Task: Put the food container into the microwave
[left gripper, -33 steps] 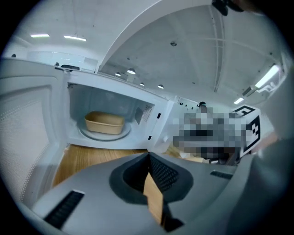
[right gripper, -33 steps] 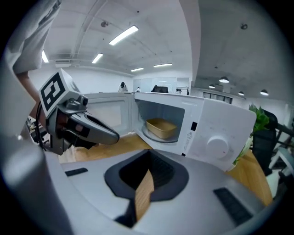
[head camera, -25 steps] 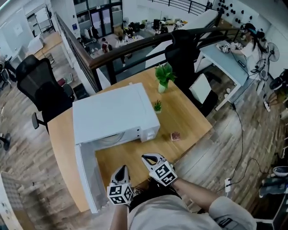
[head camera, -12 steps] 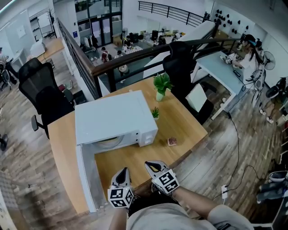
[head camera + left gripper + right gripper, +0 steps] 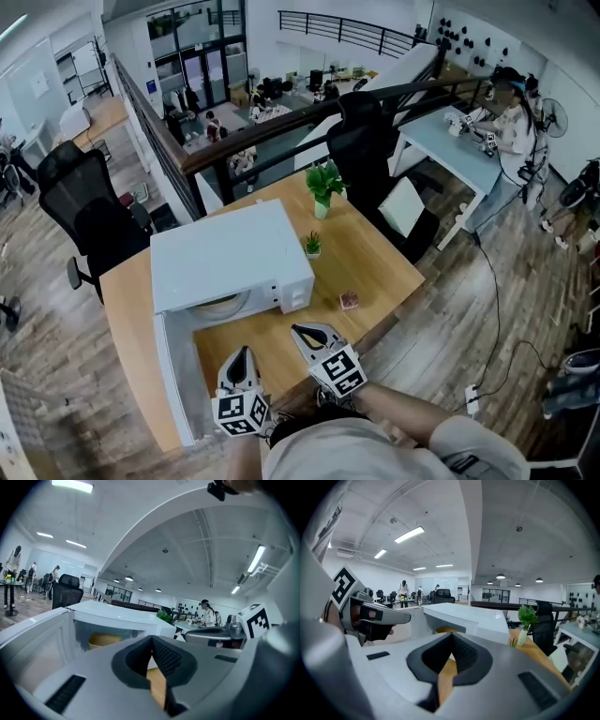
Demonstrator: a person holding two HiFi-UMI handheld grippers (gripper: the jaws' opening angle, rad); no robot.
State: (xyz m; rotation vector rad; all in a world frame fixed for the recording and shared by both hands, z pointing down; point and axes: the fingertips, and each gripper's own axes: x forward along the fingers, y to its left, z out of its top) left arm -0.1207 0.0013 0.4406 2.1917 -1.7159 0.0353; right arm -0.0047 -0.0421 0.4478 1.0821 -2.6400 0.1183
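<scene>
A white microwave (image 5: 230, 253) stands on the wooden table (image 5: 375, 253) with its door (image 5: 173, 375) swung open toward the table's front left. In its cavity sits a tan food container (image 5: 220, 303), also visible in the left gripper view (image 5: 104, 640) and partly in the right gripper view (image 5: 446, 630). My left gripper (image 5: 242, 358) and right gripper (image 5: 309, 330) hover side by side over the table's front edge, both pointing at the microwave. Each is shut with nothing between its jaws.
On the table right of the microwave stand a small potted plant (image 5: 312, 244), a taller plant (image 5: 323, 183) in a white vase and a small pinkish object (image 5: 349, 300). Black office chairs (image 5: 94, 216) flank the table. A person (image 5: 511, 122) works at a far desk.
Both grippers have lifted a little above the table's front edge and stay shut and empty. The microwave door remains open with the container inside.
</scene>
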